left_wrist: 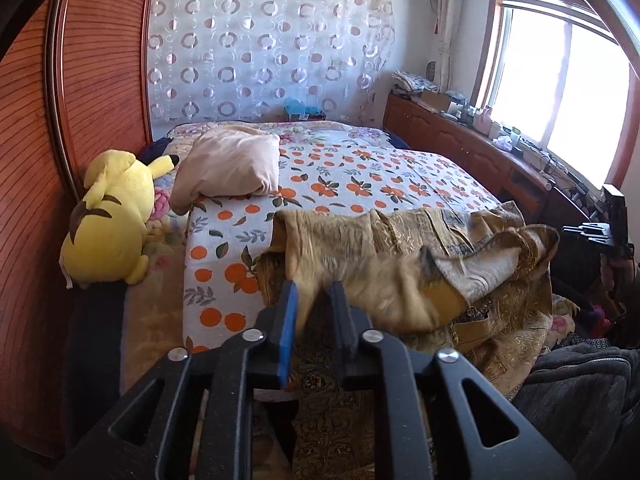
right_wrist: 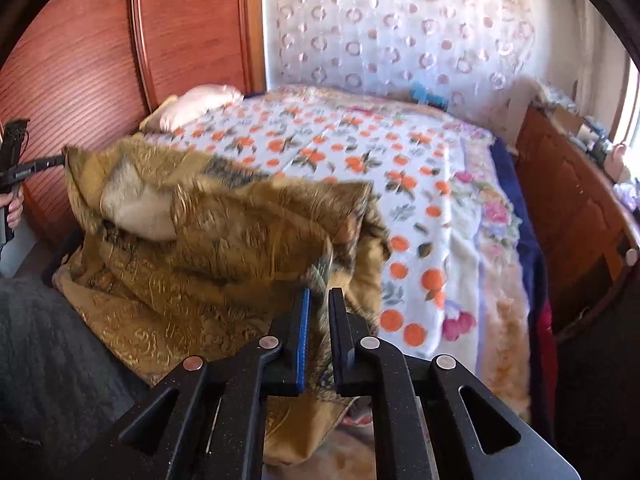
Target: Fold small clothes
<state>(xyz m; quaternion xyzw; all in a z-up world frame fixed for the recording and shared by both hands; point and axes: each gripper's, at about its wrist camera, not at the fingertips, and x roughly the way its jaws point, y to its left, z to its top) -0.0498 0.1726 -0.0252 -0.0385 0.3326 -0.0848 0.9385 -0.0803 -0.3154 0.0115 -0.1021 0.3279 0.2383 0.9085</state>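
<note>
Over the bed: both grippers pinch one golden garment.
Left gripper and right gripper each hold little cloth between narrow fingers; it could slip.

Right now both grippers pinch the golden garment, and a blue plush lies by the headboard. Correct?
Not quite: the plush is yellow, as the left wrist view shows. Both the left gripper and the right gripper do pinch the golden garment.

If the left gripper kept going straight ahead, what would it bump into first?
Probably the golden-brown garment: the left gripper already pinches its edge, and bunched cloth sits right ahead over the orange-print blanket.
</note>
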